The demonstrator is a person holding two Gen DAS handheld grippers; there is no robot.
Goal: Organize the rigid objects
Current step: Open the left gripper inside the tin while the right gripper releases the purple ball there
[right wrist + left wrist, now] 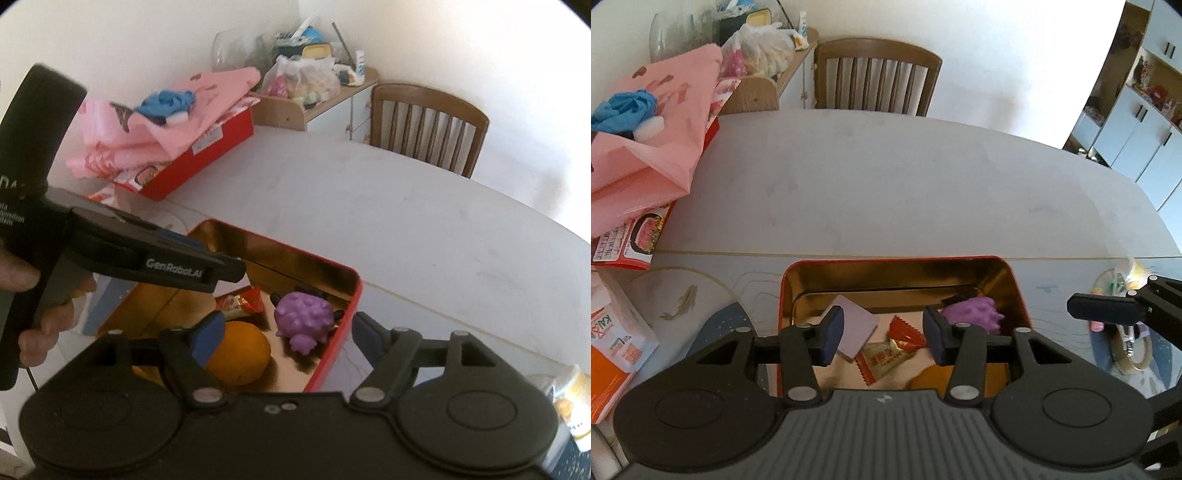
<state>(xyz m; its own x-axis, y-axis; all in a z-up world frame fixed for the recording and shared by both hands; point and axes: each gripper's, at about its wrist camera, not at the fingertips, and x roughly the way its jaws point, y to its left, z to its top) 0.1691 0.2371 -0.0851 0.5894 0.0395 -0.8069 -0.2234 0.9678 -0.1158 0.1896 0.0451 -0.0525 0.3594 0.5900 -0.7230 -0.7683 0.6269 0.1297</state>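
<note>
A red tin [897, 258] with a gold inside stands on the table in front of me. It holds a purple spiky toy [971, 314], a lilac square pad [855, 325], wrapped snack packets [882, 363] and an orange [927, 378]. My left gripper [882, 334] hangs above the tin, open, with nothing between its pads. In the right wrist view, my right gripper [287, 332] is wide open over the tin's near wall [332, 354], above the orange [240, 354] and the purple toy [303, 314]. A hand holds the left gripper [166, 266] at the left.
A pink bag [646, 147] lies on a red box at the table's far left, and an orange and white carton [613, 350] is at the near left. A wooden chair [875, 74] stands behind the table. Small items [1126, 332] lie on the mat to the right.
</note>
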